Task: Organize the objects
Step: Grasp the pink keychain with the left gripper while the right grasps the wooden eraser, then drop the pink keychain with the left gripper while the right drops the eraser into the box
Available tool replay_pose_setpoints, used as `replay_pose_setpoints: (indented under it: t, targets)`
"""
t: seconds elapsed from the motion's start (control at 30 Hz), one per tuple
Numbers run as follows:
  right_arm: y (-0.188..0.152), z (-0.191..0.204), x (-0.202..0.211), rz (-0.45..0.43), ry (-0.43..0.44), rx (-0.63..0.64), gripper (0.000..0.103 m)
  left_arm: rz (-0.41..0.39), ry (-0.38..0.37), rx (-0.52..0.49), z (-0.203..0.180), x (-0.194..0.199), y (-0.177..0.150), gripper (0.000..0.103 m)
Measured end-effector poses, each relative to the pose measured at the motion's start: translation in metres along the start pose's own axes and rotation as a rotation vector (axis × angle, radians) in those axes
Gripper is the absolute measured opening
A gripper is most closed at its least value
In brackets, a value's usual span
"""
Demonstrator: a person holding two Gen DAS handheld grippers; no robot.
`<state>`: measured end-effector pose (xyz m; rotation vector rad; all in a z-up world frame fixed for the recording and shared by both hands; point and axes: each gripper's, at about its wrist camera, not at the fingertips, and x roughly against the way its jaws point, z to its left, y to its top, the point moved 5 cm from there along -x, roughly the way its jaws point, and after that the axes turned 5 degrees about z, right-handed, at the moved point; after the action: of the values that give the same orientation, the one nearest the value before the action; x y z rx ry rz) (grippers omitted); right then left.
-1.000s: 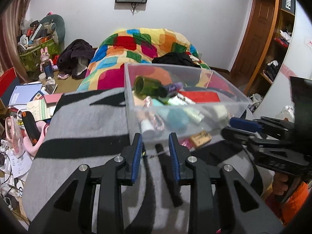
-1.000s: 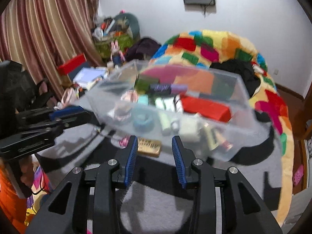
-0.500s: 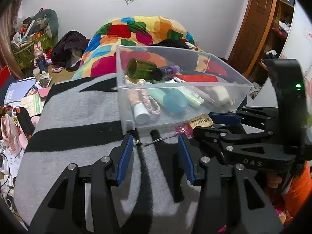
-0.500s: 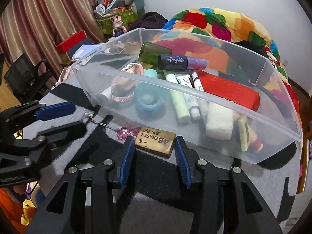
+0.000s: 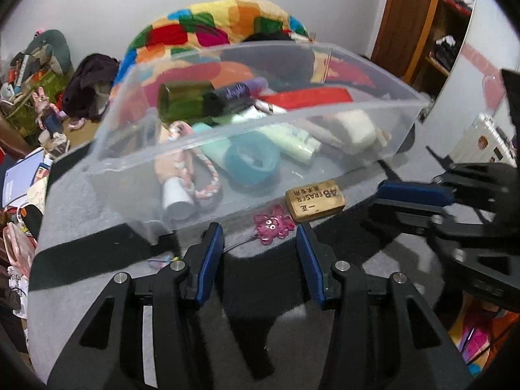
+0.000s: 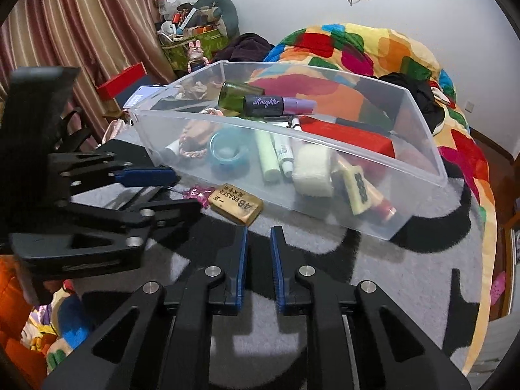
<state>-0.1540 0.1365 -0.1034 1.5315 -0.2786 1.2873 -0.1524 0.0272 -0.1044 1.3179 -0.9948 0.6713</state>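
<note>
Left wrist: left tool [image 5: 260,247] wider apart than before, nearer pink charm [image 5: 272,224]; right tool [image 6: 259,243] narrowed, empty.

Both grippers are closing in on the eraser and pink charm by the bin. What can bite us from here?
1. The pink charm touches the eraser; its thin cord runs under the open left gripper, so a grasp may snag or drag both.
2. Both lie against the clear bin wall, so a finger may shove it.
3. The right gripper, nearly closed and empty, is near the left; they could collide.
</note>
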Motion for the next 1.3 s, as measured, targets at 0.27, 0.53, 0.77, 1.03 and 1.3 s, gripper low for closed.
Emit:
replay_pose_setpoints:
  t: [0.27, 0.53, 0.77, 1.03, 1.3]
  targets:
    - [0.009, 0.004, -0.012, 0.01, -0.005, 0.003, 0.045, -0.039, 0.016, -0.053, -0.012, 0.001, -0.002, 0.021]
    - [0.019, 0.018, -0.03, 0.071, -0.027, 0.039, 0.045, -0.086, -0.019, 0.023, 0.012, 0.019, -0.023, 0.021]
    - [0.025, 0.029, -0.043, 0.101, -0.079, 0.013, 0.045, -0.161, -0.039, 0.088, 0.033, 0.044, -0.034, 0.021]
    - [0.02, 0.03, -0.025, 0.044, -0.08, 0.002, 0.039, -0.23, -0.06, 0.101, 0.034, 0.066, -0.025, 0.021]
    - [0.028, 0.037, 0.019, -0.079, -0.07, 0.02, 0.039, -0.321, -0.063, 0.091, 0.031, 0.1, -0.003, 0.021]
